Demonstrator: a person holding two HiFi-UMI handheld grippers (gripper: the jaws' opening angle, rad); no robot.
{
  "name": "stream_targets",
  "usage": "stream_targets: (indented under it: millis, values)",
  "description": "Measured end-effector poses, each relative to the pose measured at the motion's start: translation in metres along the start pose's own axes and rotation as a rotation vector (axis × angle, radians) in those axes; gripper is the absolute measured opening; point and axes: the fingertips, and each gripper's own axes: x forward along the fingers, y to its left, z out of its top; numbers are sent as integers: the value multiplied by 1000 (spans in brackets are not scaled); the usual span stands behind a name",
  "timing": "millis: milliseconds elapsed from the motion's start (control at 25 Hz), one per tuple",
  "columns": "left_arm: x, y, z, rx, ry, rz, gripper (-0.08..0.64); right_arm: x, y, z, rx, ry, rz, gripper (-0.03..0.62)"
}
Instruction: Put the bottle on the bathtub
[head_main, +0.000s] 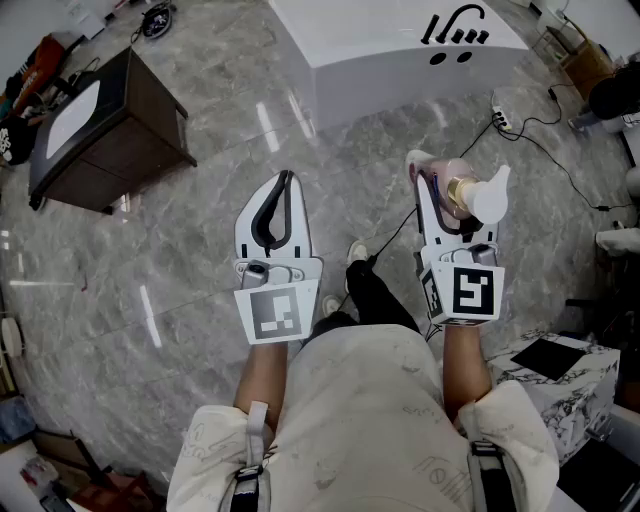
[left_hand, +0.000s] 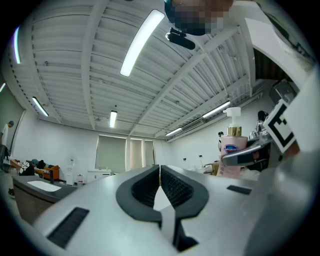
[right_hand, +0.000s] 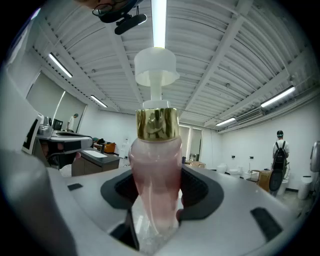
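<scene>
While the person is standing well back from the tub, this one's barely half done, I'd say. Nearest in, the left gripper (head_main: 283, 195) has its jaws pressed together with nothing between them, so it's just along for the ride. The right gripper (head_main: 458, 190) beside it is clamped on the bottle (right_hand: 155, 175), pads squeezing the pink body low down, with the gold collar and white pump sticking up above the jaws. So the pickup is done; the carry and the set-down are left.

There's a stretch of grey marble floor (head_main: 200, 230) to cross, and the white bathtub (head_main: 370, 40) with the black tap is well apart from the bottle. The bottle looks pinkish through its sides, but I can't tell how full it is. The tub's inside isn't in view.
</scene>
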Motion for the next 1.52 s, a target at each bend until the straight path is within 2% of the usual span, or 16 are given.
stream_targets:
  millis: [240,480,720,880,960,1120,1520]
  values:
    - [-5,-7,-3,3,5,1,9,-10,0,-10,4,19,8,206]
    - [6,-42,-8,18,40,-32,9,-22,-31,-28,54,51,-9,207]
    - [32,-97,-20,50,82,-41,9,-28,-83,-65,103,67,9,207]
    - [51,-145,-33,0,126,-40,9,-34,-123,-89,130,72,34,207]
    - [61,-173,-36,4,135,-29,9,-38,-146,-99,135,78,51,207]
    - [81,-223,-33,36,142,-30,9,-43,-192,-111,141,84,64,207]
    - [118,-307,-19,73,115,-29,9,-57,-276,-127,158,51,77,207]
